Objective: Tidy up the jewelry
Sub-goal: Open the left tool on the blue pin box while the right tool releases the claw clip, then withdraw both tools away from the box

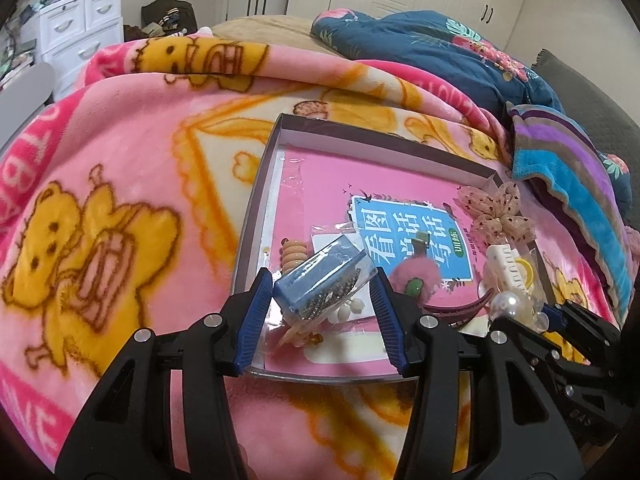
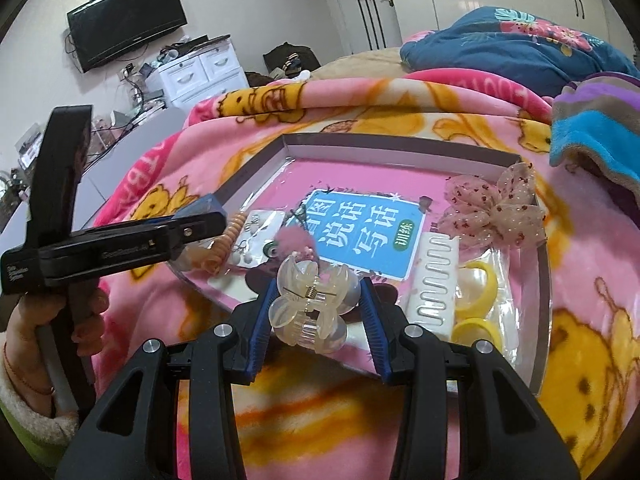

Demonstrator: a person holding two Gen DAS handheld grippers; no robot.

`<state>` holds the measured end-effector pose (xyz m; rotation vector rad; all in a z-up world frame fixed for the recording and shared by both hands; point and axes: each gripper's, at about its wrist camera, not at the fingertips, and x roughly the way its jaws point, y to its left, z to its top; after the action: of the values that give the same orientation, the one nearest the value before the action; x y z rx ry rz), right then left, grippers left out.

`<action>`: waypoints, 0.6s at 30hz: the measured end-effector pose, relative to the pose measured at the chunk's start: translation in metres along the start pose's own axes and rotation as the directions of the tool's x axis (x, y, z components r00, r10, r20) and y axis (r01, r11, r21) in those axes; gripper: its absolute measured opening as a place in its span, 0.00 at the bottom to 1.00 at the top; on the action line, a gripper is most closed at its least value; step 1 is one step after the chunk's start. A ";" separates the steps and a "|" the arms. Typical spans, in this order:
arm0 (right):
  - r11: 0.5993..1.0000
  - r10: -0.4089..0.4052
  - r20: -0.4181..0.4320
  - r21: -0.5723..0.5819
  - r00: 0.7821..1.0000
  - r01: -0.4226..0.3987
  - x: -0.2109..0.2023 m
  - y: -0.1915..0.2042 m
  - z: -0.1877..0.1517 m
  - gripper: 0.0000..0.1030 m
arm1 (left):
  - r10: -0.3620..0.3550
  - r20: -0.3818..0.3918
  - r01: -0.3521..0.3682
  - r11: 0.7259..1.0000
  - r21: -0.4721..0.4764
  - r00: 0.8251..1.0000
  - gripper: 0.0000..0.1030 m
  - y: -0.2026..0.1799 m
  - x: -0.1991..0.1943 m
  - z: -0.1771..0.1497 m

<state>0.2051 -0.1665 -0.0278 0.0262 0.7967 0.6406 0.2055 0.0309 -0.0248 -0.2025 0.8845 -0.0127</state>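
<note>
My left gripper [image 1: 322, 300] is shut on a small clear blue box [image 1: 320, 280] with a beaded chain inside, tilted above the near left corner of the shallow grey-rimmed tray [image 1: 380, 136]. My right gripper [image 2: 316, 312] is shut on a clear hair claw [image 2: 312, 304], held over the tray's [image 2: 400, 142] near edge. In the tray, on a pink book cover, lie a mesh flower bow [image 2: 496, 212], a white comb clip [image 2: 436, 280], yellow hoops [image 2: 480, 280], a spiral hair tie [image 2: 224, 244], a pink pom-pom [image 2: 296, 240] and an earring card [image 2: 256, 240]. The left gripper [image 2: 192, 224] shows from the side at the tray's left.
The tray rests on a pink bear-print blanket [image 1: 120, 200] on a bed. A dark blue floral quilt [image 1: 440, 48] and a striped towel [image 1: 580, 184] lie behind and to the right. White drawers [image 2: 200, 68] and a wall TV [image 2: 128, 20] stand beyond. A person's hand [image 2: 36, 320] holds the left gripper's handle.
</note>
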 end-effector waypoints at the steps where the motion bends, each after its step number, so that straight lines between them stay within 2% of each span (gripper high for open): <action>1: 1.000 -0.007 0.002 0.002 1.000 0.007 0.000 -0.001 0.001 0.39 | -0.001 0.001 0.001 1.000 -0.001 1.000 0.42 0.000 -0.001 0.000; 5: 1.000 -0.029 0.013 0.010 0.999 0.029 -0.003 -0.003 0.004 0.40 | 0.001 0.009 -0.001 1.000 0.004 1.000 0.45 -0.002 -0.007 0.000; 7: 0.999 -0.037 0.031 0.019 0.999 0.037 -0.007 -0.005 0.005 0.45 | 0.000 0.015 0.000 1.000 0.006 1.000 0.46 -0.003 -0.011 0.000; 9: 0.999 -0.042 0.050 0.028 0.998 0.040 -0.014 -0.006 0.007 0.55 | 0.001 0.022 -0.001 1.000 0.009 1.000 0.47 -0.004 -0.015 0.001; 13: 0.998 -0.051 0.082 0.032 0.995 0.048 -0.029 -0.006 0.009 0.61 | -0.002 0.037 0.001 1.000 0.014 0.999 0.48 -0.007 -0.026 0.002; 18: 0.998 -0.055 0.123 0.040 0.991 0.050 -0.054 -0.002 0.008 0.73 | -0.013 0.056 0.012 1.000 0.014 0.998 0.50 -0.010 -0.041 0.000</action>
<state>0.1836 -0.1963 0.0130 0.0777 0.6866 0.5686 0.1796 0.0251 0.0085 -0.1948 0.8269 -0.0246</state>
